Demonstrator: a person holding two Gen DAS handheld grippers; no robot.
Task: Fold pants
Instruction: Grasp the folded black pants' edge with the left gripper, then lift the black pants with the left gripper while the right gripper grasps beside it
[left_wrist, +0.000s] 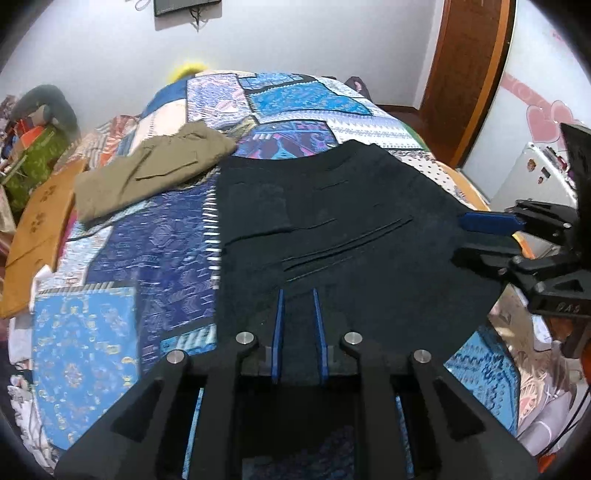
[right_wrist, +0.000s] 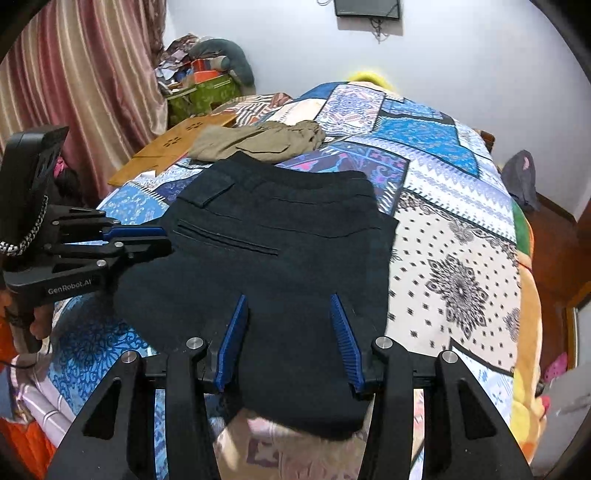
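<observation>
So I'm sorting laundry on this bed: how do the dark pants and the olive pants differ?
The dark pants are navy-black and lie spread flat at the near edge; the olive pants are khaki-green and sit rumpled farther back. Both grippers are at the dark pants; nothing touches the olive pants. Both rest on the patchwork bedspread.

A lived-in home bedroom.
A bed (right_wrist: 461, 236) under a patchwork quilt (left_wrist: 122, 258) filled the room, with striped curtains (right_wrist: 74, 81), a wooden door (left_wrist: 469, 74), heart stickers (left_wrist: 546, 118) and piled belongings (right_wrist: 199, 77) around it.
</observation>
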